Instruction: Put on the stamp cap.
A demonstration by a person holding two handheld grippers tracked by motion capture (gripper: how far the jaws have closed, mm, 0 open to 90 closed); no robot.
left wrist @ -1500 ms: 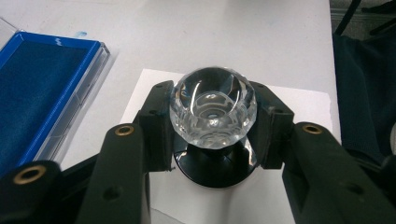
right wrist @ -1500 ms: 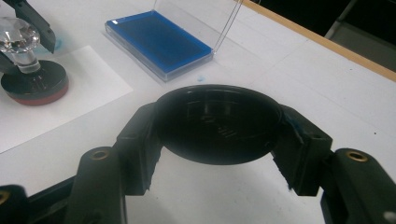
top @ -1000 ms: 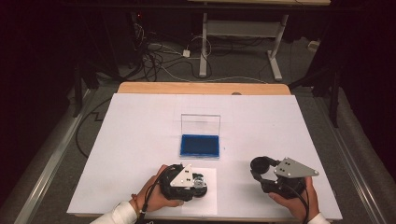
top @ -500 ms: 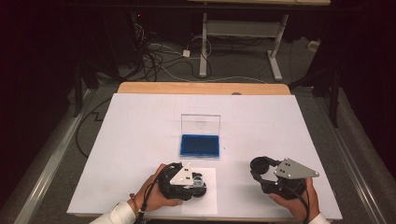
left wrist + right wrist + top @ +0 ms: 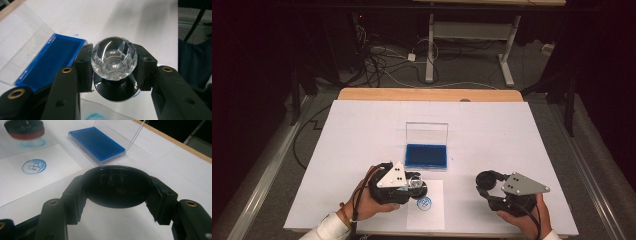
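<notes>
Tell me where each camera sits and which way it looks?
High view: above the table's near edge, looking forward and down; both hands, left tool, right tool.
Left gripper view: on the left tool, facing its clear-knobbed stamp.
Right gripper view: on the right tool, facing its black cap.
All share the blue ink pad.

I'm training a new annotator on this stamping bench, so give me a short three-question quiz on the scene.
1. True or false: the left tool is shut on the stamp by its clear faceted knob.
2. What lies on the paper sheet near that stamp? A) a round blue imprint B) a red square C) a pencil line
3. What is the right tool shut on?

Key: 1 true. 2 A, the blue imprint. 3 a round black cap, held off to the side of the open blue ink pad.
</notes>
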